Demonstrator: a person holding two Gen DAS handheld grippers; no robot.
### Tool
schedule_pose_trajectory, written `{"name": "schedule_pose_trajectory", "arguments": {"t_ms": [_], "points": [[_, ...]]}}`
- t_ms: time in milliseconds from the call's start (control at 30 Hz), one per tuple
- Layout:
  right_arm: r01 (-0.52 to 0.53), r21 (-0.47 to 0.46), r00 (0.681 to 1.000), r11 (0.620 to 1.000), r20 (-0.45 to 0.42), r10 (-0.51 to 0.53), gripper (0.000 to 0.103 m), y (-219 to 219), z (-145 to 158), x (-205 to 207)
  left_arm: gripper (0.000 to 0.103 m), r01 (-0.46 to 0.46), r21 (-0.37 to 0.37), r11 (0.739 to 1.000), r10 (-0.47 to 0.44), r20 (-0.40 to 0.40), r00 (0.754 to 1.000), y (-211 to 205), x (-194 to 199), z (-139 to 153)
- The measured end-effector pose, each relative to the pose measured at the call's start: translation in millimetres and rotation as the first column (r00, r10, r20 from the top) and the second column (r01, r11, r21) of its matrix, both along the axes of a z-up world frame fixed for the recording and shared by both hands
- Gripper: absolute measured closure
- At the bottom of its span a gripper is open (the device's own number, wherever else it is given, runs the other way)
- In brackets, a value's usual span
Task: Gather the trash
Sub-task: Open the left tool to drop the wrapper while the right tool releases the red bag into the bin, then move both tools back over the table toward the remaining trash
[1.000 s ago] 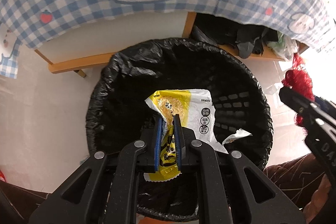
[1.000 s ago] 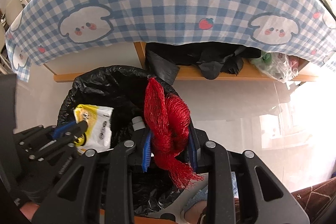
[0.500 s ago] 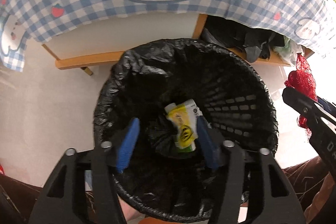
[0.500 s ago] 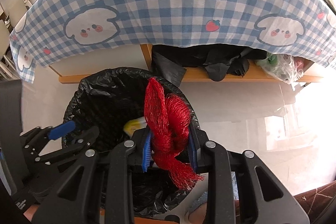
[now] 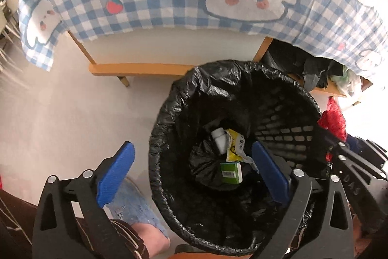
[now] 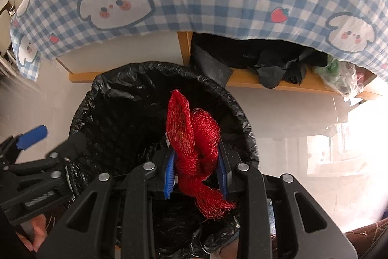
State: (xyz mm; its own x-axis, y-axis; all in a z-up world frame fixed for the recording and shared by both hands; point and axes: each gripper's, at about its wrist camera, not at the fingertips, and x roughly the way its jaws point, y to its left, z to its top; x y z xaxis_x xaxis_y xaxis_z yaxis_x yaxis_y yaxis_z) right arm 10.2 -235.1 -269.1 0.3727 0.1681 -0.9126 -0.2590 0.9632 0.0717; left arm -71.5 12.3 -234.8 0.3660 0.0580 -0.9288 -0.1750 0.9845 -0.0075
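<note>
Over the bin (image 5: pixel 169 113), my left claw (image 5: pixel 191 164) had just sprung wide, dropping the wrapper (image 5: pixel 234 145) at 12 o'clock inside; right claw (image 6: pixel 196 162) gripped the net (image 6: pixel 194 135), next to go.

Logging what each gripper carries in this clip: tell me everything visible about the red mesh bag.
The red mesh bag is a fine plastic-looking net, empty and bunched into a knot-like wad. The right gripper is shut on it, the blue pads pressing its middle. A flattened loop stands up above the pads and a frayed tail hangs below. It hangs above the open mouth of the black-lined trash bin, touching nothing but the pads. In the left wrist view only a red edge shows past the bin's rim.
</note>
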Motion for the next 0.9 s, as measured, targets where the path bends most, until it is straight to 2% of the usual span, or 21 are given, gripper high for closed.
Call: {"name": "schedule_pose_trajectory", "arguments": {"t_ms": [100,300,667,867,900], "points": [[0.005,0.01,1.0,1.0,-0.01,-0.005,0.076,1,-3,1,0.006,0.022,0.034,0.999,-0.022,0.001,1.0,0,2,4],[0.005,0.034,1.0,0.999,-0.009,-0.005,0.076,5,-2,1,0.006,0.014,0.01,1.0,-0.014,0.025,1.0,12,4,16],[-0.06,0.037,0.998,0.998,-0.015,0.06,0.075,35,-8,-3,0.006,-0.011,0.012,1.0,0.01,0.024,1.0,26,-3,15],[-0.069,0.023,0.998,0.997,0.005,0.069,0.066,40,-7,-5,0.006,-0.016,0.008,1.0,0.016,0.024,1.0,29,-5,14],[-0.068,0.019,0.998,0.997,0.007,0.068,0.062,39,-6,-5,0.006,-0.015,0.008,1.0,0.014,0.023,1.0,28,-5,14]]}}
